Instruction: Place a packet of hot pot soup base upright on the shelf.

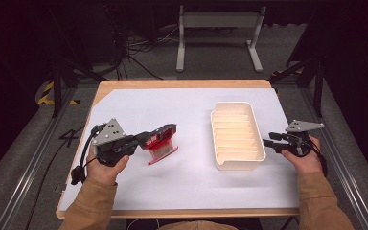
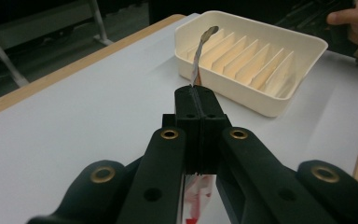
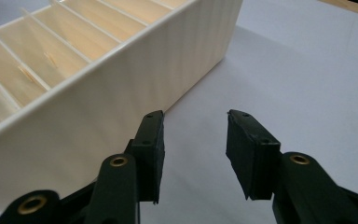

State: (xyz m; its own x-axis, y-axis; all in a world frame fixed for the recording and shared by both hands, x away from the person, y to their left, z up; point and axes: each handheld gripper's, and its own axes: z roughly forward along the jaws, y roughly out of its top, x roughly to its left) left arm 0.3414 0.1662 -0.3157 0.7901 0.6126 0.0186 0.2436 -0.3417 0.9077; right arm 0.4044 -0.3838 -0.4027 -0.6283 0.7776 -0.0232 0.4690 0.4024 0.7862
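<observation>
Two claws are in your hands at the near edge of the bench [image 1: 124, 103], which is covered by a white sheet. Your left claw [image 1: 165, 135] has its jaws pressed tight together on the top edge of a clear packet [image 1: 161, 150] with red printing; in the left gripper view a thin strip of that packet [image 2: 197, 59] sticks up from between the clamped pads [image 2: 200, 105], and the red-and-white body hangs below them. In the high view the packet tilts, its lower end close to or just touching the white sheet; you cannot tell which from here. It sits left of the bench's middle, well apart from the cream tray [image 1: 220, 158].

Your right claw [image 1: 268, 142] is just beside the right wall of that tray, pointing toward it. Its jaws stand a little apart with nothing between them: in the right gripper view the gap between the pads [image 3: 151, 149] shows bare white sheet, and the left pad is close against the tray wall [image 3: 121, 93] without clearly touching.

Farther out, the tray lies lengthwise, split by thin dividers into narrow slots. Beyond the bench a grey metal frame [image 1: 218, 21] stands on the floor.
</observation>
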